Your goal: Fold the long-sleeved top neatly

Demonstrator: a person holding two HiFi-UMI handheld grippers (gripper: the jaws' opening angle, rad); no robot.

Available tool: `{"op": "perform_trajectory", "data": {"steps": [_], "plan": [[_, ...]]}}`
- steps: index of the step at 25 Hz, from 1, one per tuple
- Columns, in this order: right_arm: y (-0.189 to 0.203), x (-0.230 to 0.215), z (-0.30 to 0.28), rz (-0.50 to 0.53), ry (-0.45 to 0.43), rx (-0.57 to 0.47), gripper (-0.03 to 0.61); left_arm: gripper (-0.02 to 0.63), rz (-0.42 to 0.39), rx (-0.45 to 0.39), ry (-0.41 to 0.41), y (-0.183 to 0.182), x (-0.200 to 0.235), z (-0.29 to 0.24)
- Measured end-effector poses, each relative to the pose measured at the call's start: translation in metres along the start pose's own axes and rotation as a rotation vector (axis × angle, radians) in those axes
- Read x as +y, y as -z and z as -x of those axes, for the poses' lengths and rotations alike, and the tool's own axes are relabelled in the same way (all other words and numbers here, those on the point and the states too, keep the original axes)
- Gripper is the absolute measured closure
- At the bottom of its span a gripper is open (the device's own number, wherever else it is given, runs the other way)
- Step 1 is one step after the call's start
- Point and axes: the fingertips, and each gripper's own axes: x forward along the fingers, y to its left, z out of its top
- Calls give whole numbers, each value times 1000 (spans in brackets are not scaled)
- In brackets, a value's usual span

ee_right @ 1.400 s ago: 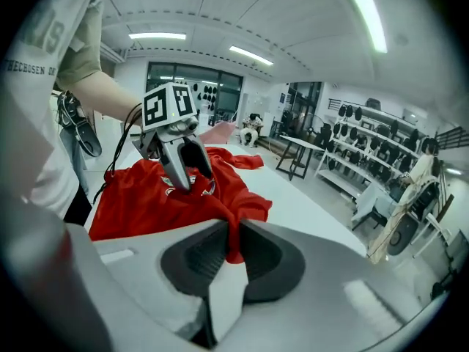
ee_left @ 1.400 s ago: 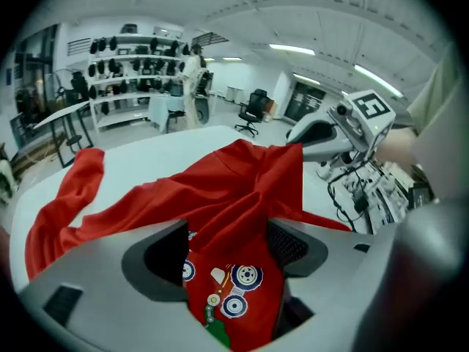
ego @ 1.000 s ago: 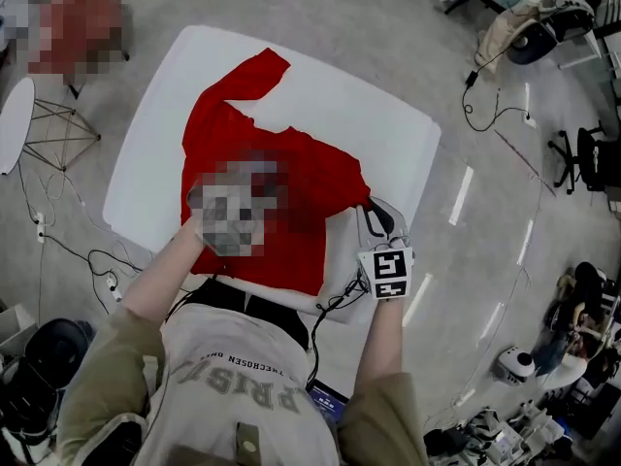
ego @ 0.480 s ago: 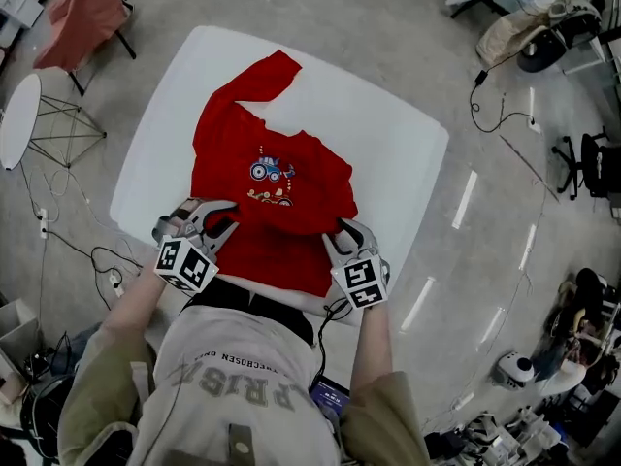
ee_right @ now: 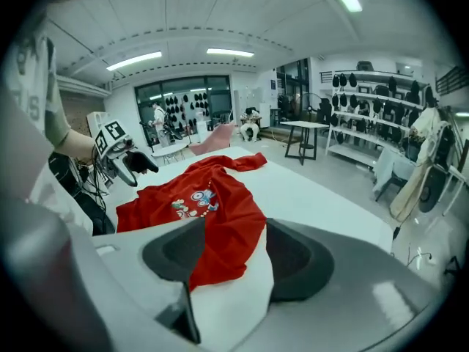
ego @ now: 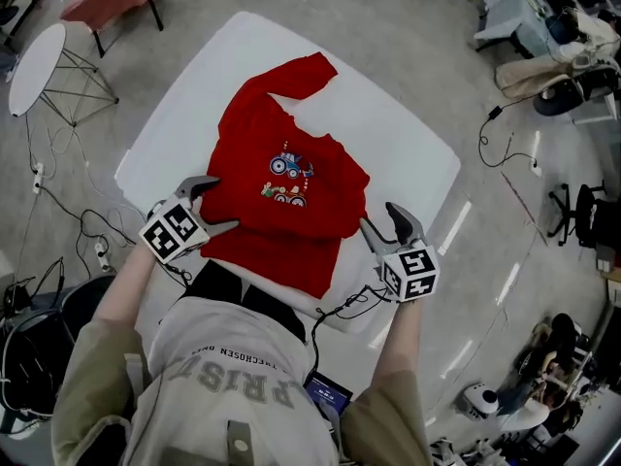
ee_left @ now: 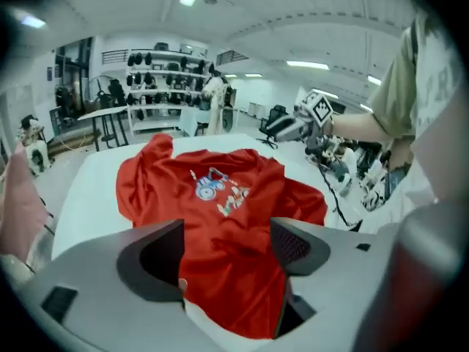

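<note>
- Both claws stand apart. My left claw (ego: 218,205) has just been opening over the left edge of the red long-sleeved top (ego: 281,216), with cloth under its jaws but not pinched. My right claw (ego: 383,223) has just been opening too, just beside the top's right edge, and grips nothing.
- That top lies print-up on the white table (ego: 398,139), its body rumpled, one sleeve (ego: 303,74) stretched to the far side and its hem (ego: 277,268) at the near edge.
- Closing my left claw here may catch only the upper layer, so I judge the fold would drag crooked.
- My right claw sits partly over bare table. A bite there could miss, or nip an edge that slips out.
- Pulling toward me could slide the hem off the near edge.
- Folding over the bunched right side would lock those creases in.
</note>
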Motion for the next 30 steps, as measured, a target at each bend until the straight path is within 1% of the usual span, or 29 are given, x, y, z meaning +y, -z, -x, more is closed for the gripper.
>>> {"op": "perform_trajectory", "data": {"steps": [1, 2, 3, 4, 5, 7, 8, 9, 10, 12, 14, 16, 20, 22, 23, 25, 26, 27, 28, 30], "plan": [[1, -6, -9, -25, -1, 23, 318, 264, 20, -26, -4, -14, 7, -4], [3, -10, -19, -59, -9, 46, 318, 264, 28, -27, 5, -26, 11, -13], [7, -13, -30, -97, -20, 69, 318, 264, 18, -1, 24, -32, 12, -26], [12, -14, -41, -134, -28, 90, 318, 264, -11, 48, 47, -33, 9, -39], [17, -15, -50, -163, -33, 112, 318, 264, -57, 113, 71, -29, 4, -52], [25, -15, -66, -196, -45, 160, 321, 271, -173, 250, 106, -13, -7, -71], [27, -16, -72, -200, -51, 184, 330, 303, -231, 304, 115, -5, -12, -77], [28, -17, -76, -199, -52, 209, 335, 349, -282, 340, 118, 0, -17, -79], [30, -19, -79, -193, -48, 239, 374, 395, -321, 361, 120, 3, -21, -80], [34, -22, -82, -181, -34, 297, 467, 454, -364, 372, 117, 9, -25, -80], [31, -27, -81, -195, -25, 312, 548, 519, -391, 339, 75, 8, -24, -77], [16, -37, -78, -236, -16, 260, 554, 551, -438, 247, -23, -6, -21, -69], [-29, -77, -70, -366, 17, 106, 557, 561, -588, 1, -292, -44, -21, -39], [-46, -99, -71, -396, 41, 62, 557, 563, -663, -102, -419, -60, -24, -27], [-53, -108, -74, -397, 50, 52, 557, 563, -703, -134, -470, -65, -26, -24], [-63, -119, -86, -399, 49, 42, 557, 562, -784, -147, -538, -67, -30, -26], [-65, -122, -94, -401, 48, 46, 557, 561, -816, -133, -550, -65, -32, -31], [-64, -125, -103, -400, 50, 59, 557, 561, -831, -112, -546, -62, -34, -39], [-60, -128, -111, -397, 55, 81, 557, 561, -827, -90, -528, -57, -35, -48], [-43, -131, -128, -388, 61, 142, 557, 559, -779, -31, -468, -43, -39, -66]]}}
